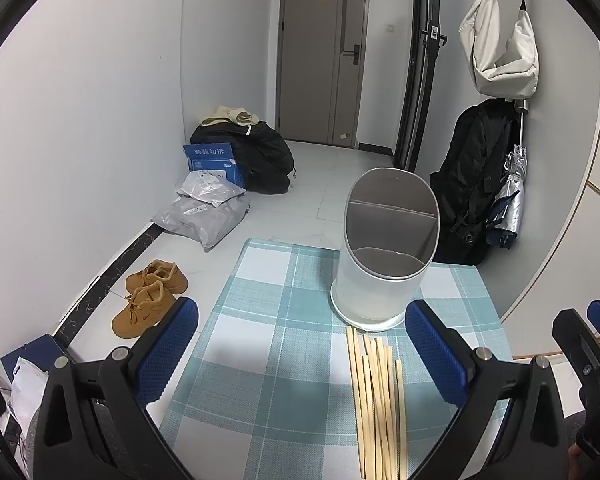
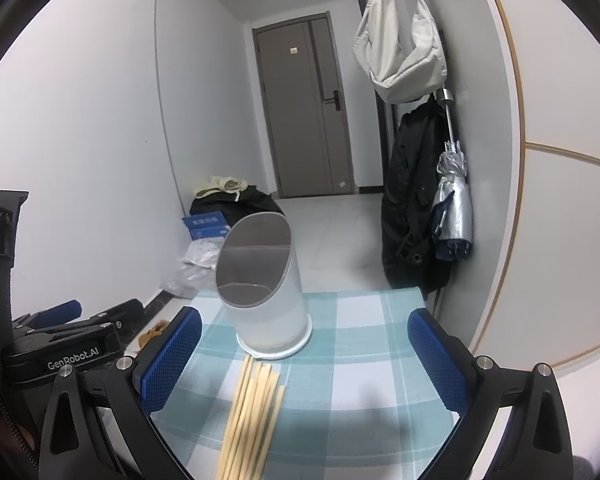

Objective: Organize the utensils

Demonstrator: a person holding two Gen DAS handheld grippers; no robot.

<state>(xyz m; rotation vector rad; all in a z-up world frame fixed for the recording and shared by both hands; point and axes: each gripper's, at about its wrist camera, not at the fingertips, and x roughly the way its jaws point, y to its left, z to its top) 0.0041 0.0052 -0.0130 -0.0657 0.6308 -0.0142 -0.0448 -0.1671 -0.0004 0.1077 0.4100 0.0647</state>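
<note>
Holder point(image 1: 384, 256): white, upright on checked bench point(image 1: 268, 320). Chopsticks point(image 1: 376, 400): bundle flat just before holder. Left hand-held gripper point(image 1: 302, 344) and right hand-held gripper point(image 2: 304, 352): fingers apart, empty.

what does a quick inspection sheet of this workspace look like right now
surface: checked tablecloth, flat
job's things: chopsticks bundled flat; white holder upright just beyond them, both compartments look empty
clutter: nothing seen on the cloth
grippers: left tool open, empty; right tool open, empty
cables: nothing seen
surroundings: brown shoes, parcels, black bag on the floor; white bag, umbrella hanging
</note>
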